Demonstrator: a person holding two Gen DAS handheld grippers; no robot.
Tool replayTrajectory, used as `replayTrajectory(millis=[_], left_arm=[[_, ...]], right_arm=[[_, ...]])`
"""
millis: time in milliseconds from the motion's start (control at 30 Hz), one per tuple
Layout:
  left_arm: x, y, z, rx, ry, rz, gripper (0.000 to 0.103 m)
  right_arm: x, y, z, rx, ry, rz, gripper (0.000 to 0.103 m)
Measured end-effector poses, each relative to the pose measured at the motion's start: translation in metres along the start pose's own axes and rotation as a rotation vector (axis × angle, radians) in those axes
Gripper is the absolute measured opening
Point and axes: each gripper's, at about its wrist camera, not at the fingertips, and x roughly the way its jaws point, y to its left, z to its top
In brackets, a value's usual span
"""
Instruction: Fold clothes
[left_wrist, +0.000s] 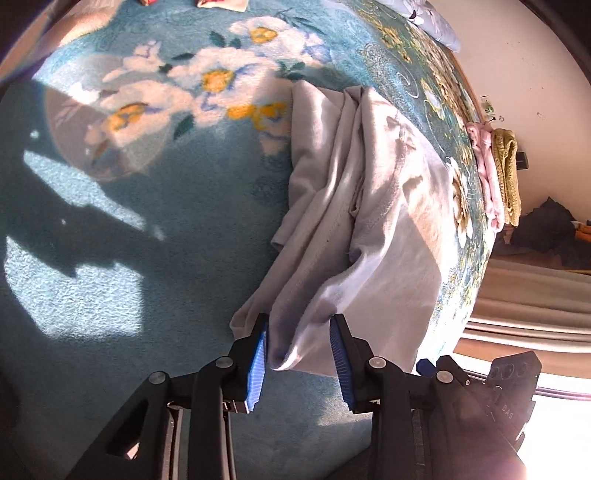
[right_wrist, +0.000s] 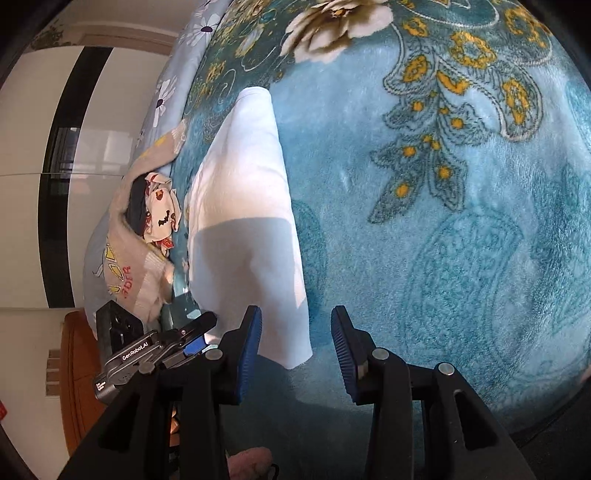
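Both grippers matte black plastic: left gripper (left_wrist: 300, 356) and right gripper (right_wrist: 296, 349) each have ribbed blue pads (left_wrist: 257, 373) on angular fingers, with round silver pivot screws (left_wrist: 376, 362). Left gripper's side reads "GenRobot.AI" in white; a black block beside the right one reads "DAS".

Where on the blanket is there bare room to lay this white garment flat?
Bare teal blanket lies left of the white garment, below the white flowers. More lies right of it in the right wrist view. Crowded: pink and yellow folded clothes at one edge, cartoon-print clothes at the other.
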Motion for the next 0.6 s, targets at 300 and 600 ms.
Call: replayTrajectory(millis=[300,600], left_arm=[[0.003,0.006,-0.006,0.003,-0.001,0.093,0.006],[0.009,0.017,-0.003,-0.028,0.009,0.084,0.007]], right_arm=[[0.021,-0.006,-0.004,0.016,0.095,-0.005,0.04],[0.054,0.006,-0.007,-0.017,0.182,-0.052,0.04]])
